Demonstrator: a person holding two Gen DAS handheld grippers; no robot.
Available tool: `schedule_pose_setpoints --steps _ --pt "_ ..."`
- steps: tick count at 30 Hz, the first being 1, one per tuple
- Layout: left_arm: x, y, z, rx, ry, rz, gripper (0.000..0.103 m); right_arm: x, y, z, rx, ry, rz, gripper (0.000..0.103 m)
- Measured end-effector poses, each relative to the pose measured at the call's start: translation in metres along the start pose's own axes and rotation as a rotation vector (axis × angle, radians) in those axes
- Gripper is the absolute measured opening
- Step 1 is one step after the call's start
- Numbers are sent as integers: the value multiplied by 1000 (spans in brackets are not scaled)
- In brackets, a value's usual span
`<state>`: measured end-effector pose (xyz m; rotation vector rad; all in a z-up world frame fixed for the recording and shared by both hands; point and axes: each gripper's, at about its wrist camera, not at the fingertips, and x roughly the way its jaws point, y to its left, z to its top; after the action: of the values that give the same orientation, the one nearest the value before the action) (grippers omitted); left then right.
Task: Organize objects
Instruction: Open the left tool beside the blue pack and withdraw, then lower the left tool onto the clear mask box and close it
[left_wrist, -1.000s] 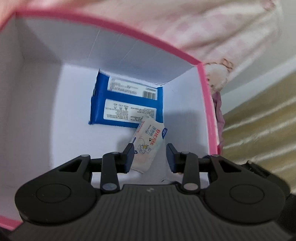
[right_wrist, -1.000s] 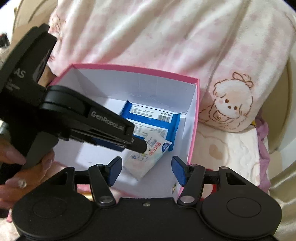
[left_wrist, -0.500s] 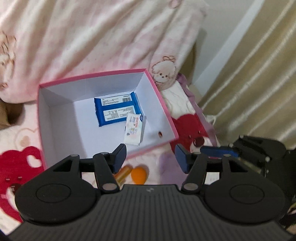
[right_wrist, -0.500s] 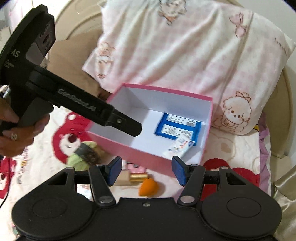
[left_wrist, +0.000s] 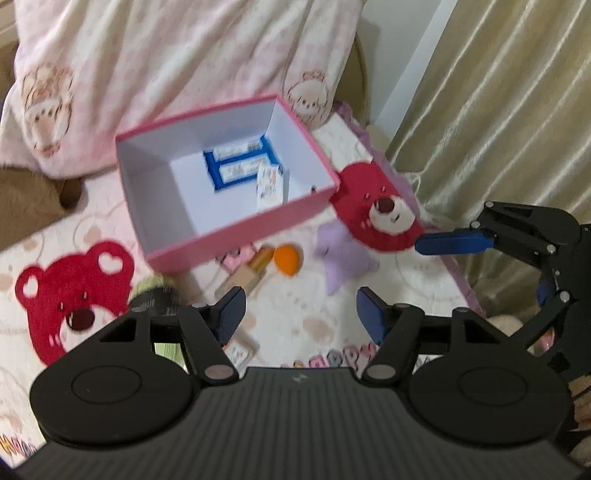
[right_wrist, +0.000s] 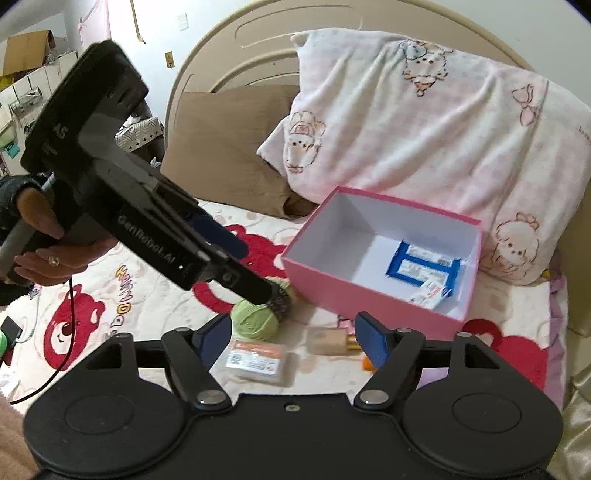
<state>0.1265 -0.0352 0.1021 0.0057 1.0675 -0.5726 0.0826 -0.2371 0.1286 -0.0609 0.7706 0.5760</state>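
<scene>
Hovering above the bed, both the left hand-held gripper (left_wrist: 297, 308) and right hand-held gripper (right_wrist: 293, 332) gape empty. The green yarn ball (right_wrist: 256, 319) lies beside the pink box (right_wrist: 369, 295); soft and light, it's probably best pinched across its middle.

I am working in a home bedroom. Beneath me lies a bed (right_wrist: 155, 295) spread with a red-bear blanket (left_wrist: 74, 295), a curved beige headboard (right_wrist: 236, 40) behind it, a pink cartoon-print pillow (right_wrist: 406, 122) and a brown pillow (right_wrist: 225, 147) leaning there, and gold curtains (left_wrist: 498, 103) beside.
</scene>
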Motion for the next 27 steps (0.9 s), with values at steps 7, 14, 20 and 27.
schedule_pose_setpoints --steps 7,14,20,27 --pt "13 28 -38 -60 12 10 66 33 16 -30 -12 -1 79 79" --pt "44 62 -69 -138 27 50 67 78 28 -50 -60 -15 65 86" --pt "75 87 -94 -210 43 61 69 119 31 -68 -82 -12 69 88" --pt "113 107 -114 -248 47 129 70 170 39 -83 -150 49 90 88"
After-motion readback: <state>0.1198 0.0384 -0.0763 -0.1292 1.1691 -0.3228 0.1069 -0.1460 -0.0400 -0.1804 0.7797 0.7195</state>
